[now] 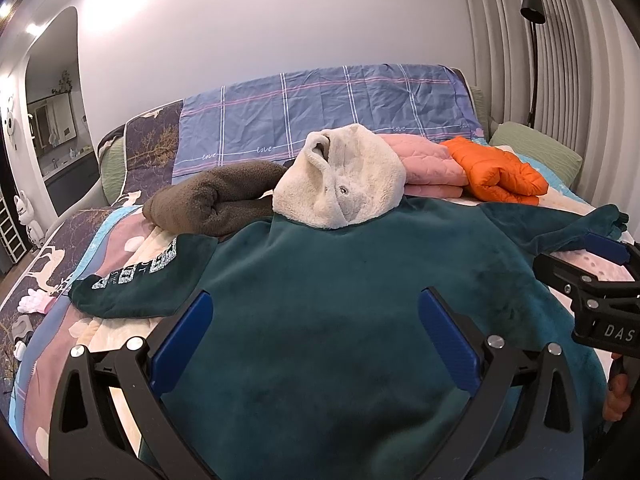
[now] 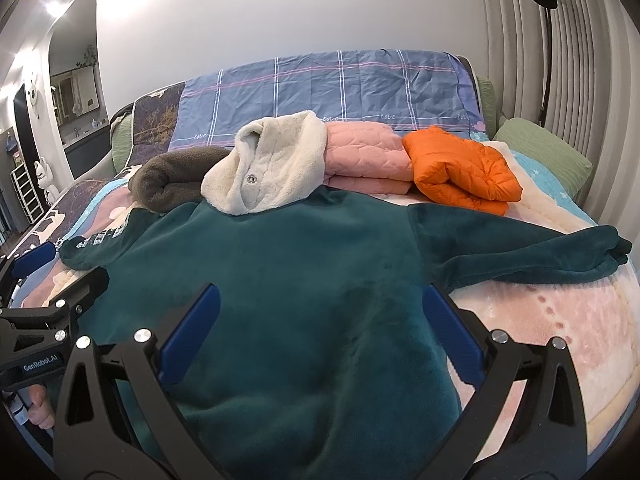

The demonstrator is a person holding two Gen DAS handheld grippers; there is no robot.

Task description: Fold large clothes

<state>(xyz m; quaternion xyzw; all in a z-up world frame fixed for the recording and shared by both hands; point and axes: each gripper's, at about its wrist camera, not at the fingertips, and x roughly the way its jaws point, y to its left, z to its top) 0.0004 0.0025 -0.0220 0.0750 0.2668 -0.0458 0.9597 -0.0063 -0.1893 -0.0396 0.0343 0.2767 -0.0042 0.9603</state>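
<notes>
A large teal fleece hoodie [image 1: 340,280] [image 2: 300,280] lies spread flat on the bed, back up, with a cream hood [image 1: 340,180] [image 2: 268,168] at its far end. Its left sleeve [image 1: 136,280] carries white lettering; its right sleeve [image 2: 520,252] stretches out to the right. My left gripper [image 1: 316,312] hovers open over the hoodie's lower left part, nothing between its blue pads. My right gripper [image 2: 320,308] is open too, above the lower right part, near the right armpit. Each gripper shows at the edge of the other's view.
Beyond the hoodie lie a brown fleece bundle [image 1: 212,200], a folded pink quilted garment [image 2: 368,160] and a folded orange puffer jacket [image 2: 460,168]. A blue plaid sheet [image 1: 328,108] covers the headboard. A black floor lamp [image 2: 546,40] stands at the right.
</notes>
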